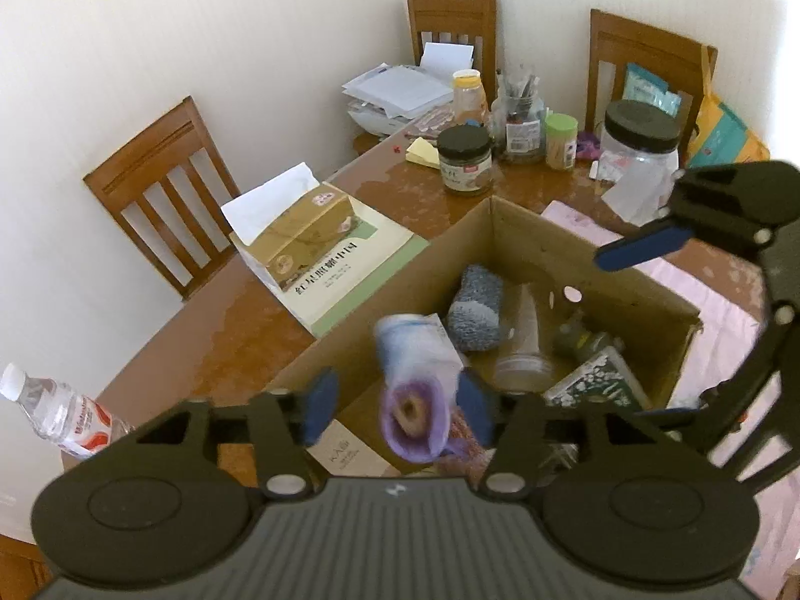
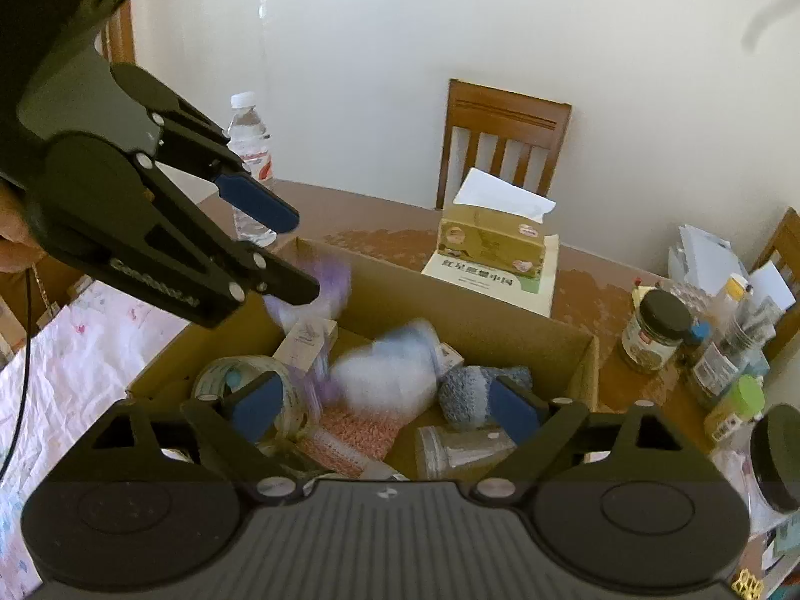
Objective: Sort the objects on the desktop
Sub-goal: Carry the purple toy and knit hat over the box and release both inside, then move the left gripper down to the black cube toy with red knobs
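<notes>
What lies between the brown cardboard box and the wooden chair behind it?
In the right wrist view, a yellow tissue box on a green-white book lies between cardboard box and chair.

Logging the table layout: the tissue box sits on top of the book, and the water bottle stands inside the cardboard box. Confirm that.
Not quite. The tissue box does sit on the book, but the water bottle stands on the table outside the cardboard box, as the right wrist view shows.

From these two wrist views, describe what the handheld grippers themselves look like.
Both are matte black plastic. The left gripper has a ribbed grey-black body, two round housings with disc insets, scissor-like link arms with silver pivot pins, and blue pads on its fingertips. The right gripper looks the same. Seen from the right wrist view, the left one bears raised lettering, too blurred to read. A thin dark cable hangs beside it.
</notes>
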